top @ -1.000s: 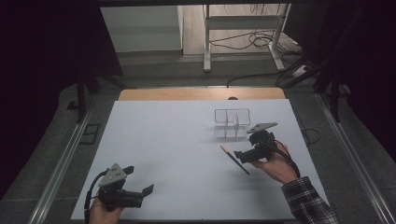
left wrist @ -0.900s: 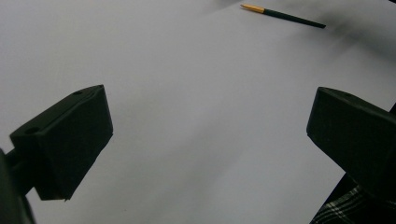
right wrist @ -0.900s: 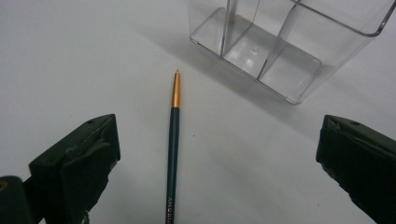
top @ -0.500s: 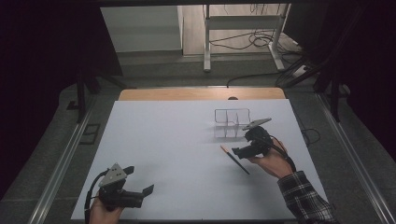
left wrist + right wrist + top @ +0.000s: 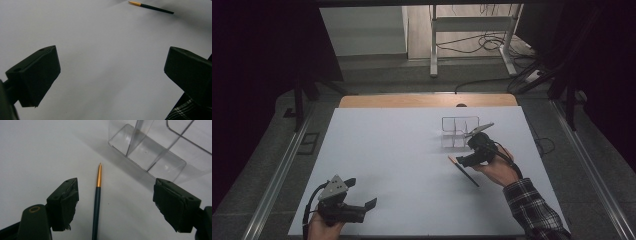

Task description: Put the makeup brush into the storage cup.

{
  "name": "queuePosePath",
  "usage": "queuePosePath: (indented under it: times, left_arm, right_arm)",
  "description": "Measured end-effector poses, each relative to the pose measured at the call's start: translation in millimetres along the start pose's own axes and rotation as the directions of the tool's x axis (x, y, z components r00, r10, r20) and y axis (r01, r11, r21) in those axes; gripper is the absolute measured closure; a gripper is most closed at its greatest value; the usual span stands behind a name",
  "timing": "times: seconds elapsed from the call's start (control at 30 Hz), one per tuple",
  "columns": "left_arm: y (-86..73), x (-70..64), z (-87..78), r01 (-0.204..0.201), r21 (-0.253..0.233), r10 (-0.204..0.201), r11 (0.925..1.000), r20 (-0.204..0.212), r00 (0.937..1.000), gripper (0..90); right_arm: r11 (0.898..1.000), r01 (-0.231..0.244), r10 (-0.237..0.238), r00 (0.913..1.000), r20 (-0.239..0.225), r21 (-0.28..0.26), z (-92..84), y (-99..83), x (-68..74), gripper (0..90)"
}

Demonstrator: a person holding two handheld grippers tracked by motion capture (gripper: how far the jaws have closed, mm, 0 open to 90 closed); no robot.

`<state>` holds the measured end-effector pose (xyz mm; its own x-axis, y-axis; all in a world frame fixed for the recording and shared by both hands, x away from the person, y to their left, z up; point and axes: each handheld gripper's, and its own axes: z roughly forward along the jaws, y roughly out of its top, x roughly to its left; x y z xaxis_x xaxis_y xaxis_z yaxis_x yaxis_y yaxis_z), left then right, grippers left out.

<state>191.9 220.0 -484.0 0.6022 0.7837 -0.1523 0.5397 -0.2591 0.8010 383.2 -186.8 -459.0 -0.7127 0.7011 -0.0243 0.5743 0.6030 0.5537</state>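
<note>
A dark green pencil (image 5: pixel 470 178) with a gold tip lies flat on the white table (image 5: pixel 402 150). In the right gripper view the pencil (image 5: pixel 97 202) runs up between my right gripper's (image 5: pixel 115 203) two jaws, nearer the left one. Neither pad touches it. These jaws have just been closing and still stand apart. In the high view my right gripper (image 5: pixel 461 161) hovers over the pencil's tip end, just in front of a clear plastic organizer (image 5: pixel 459 131). My left gripper (image 5: pixel 366 210) rests open at the table's near left corner, with nothing between its jaws.
The clear organizer (image 5: pixel 150 150) has several upright dividers and stands just beyond the pencil's tip. A wooden strip (image 5: pixel 427 101) borders the table's far edge. From the left gripper view the pencil (image 5: pixel 151 7) lies far off, and a plaid sleeve (image 5: pixel 187 110) shows at the lower right.
My right gripper has slid to the left, closer over the pencil's tip end. The left gripper has stayed where it was.
</note>
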Motion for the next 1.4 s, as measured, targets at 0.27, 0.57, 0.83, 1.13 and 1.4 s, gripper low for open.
queuePosePath:
  times: [0.27, 0.57, 0.83, 1.13, 1.4]
  left_arm:
    - [0.0, 0.3, -0.2, -0.003, 0.002, 0.003, 1.0000, 0.002, 1.0000, 0.9]
    - [0.0, 0.3, -0.2, -0.003, 0.002, 0.003, 1.0000, 0.003, 1.0000, 0.9]
    - [0.0, 0.3, -0.2, -0.003, 0.002, 0.003, 1.0000, 0.003, 1.0000, 0.9]
    - [-0.1, 0.2, -0.2, -0.004, 0.003, 0.004, 1.0000, 0.004, 1.0000, 0.9]
    - [-0.1, 0.3, -0.2, -0.003, 0.003, 0.003, 1.0000, 0.004, 1.0000, 0.9]
  right_arm:
    - [0.999, 0.010, -0.010, 0.9999, -0.004, 0.031, 6.8, 7.7, 2.3, 25.6]
    - [0.997, 0.034, -0.034, 0.9994, 0.004, 0.070, 14.2, 16.0, 5.5, 30.9]
    - [0.994, 0.056, -0.057, 0.9984, 0.008, 0.095, 18.9, 20.4, 8.4, 40.5]
    - [0.985, 0.074, -0.073, 0.9972, -0.016, 0.157, 28.6, 19.5, 11.4, 54.5]
    - [0.979, 0.078, -0.073, 0.9969, -0.030, 0.188, 37.5, 15.5, 13.6, 62.5]
